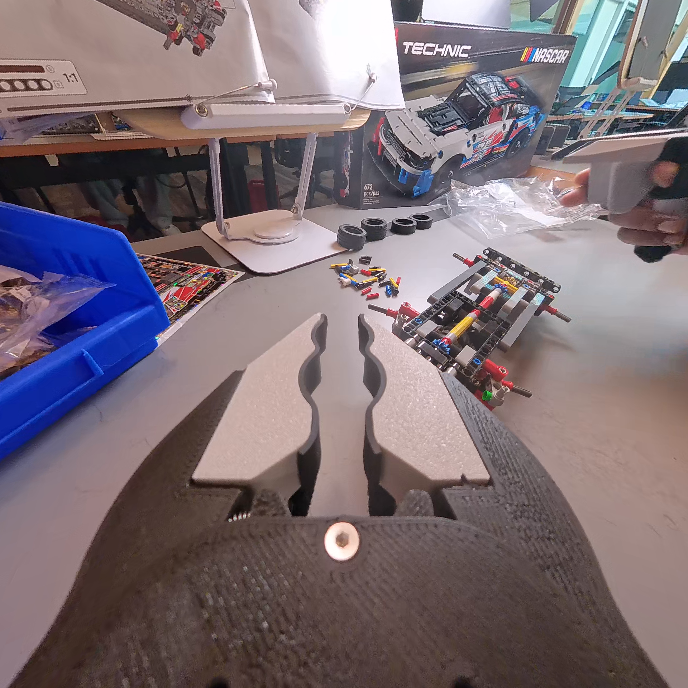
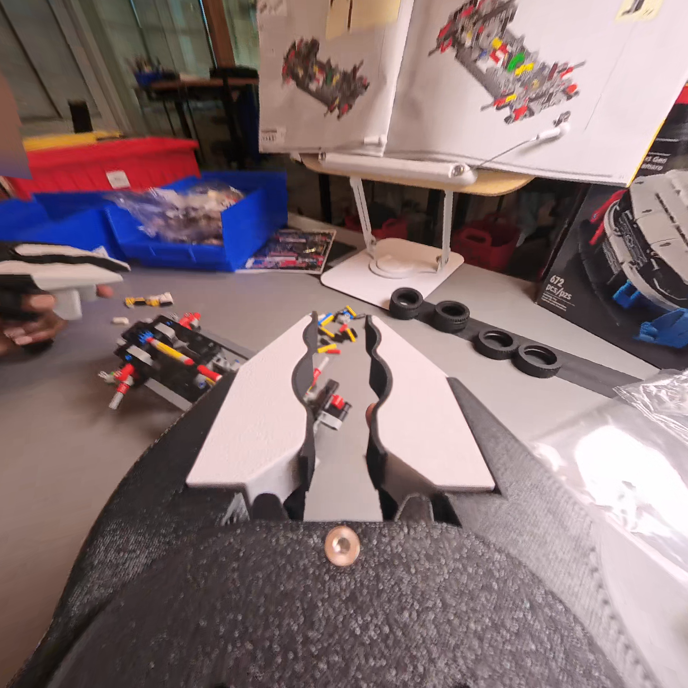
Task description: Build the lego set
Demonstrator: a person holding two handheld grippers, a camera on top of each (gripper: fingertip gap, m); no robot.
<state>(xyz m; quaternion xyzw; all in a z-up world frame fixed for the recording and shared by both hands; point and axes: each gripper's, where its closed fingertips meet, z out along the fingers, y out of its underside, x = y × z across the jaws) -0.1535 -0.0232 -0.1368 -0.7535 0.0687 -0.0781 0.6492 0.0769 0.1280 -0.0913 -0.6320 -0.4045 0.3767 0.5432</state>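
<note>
A half-built black and grey Lego chassis [image 1: 476, 320] with red axle ends and a yellow shaft lies on the grey table [image 1: 577, 465], just right of my left gripper [image 1: 342, 320]. That gripper is open and empty, low over the table. A pile of small loose pieces [image 1: 366, 279] lies beyond it. My right gripper [image 2: 340, 320] is open and hovers above one end of the chassis [image 2: 167, 353]; that end and the loose pieces [image 2: 337, 331] show through the gap. The right view is blurred.
Four black tyres [image 1: 383, 227] stand near the white stand [image 1: 268, 238] that holds the open instruction booklet [image 2: 446, 74]. A blue bin [image 1: 74, 316] of bagged parts and a sticker sheet [image 1: 190, 283] are left. The set's box [image 1: 465, 123] and a clear bag [image 1: 513, 204] are right. My right fingertips sit around 30 cm from my left ones.
</note>
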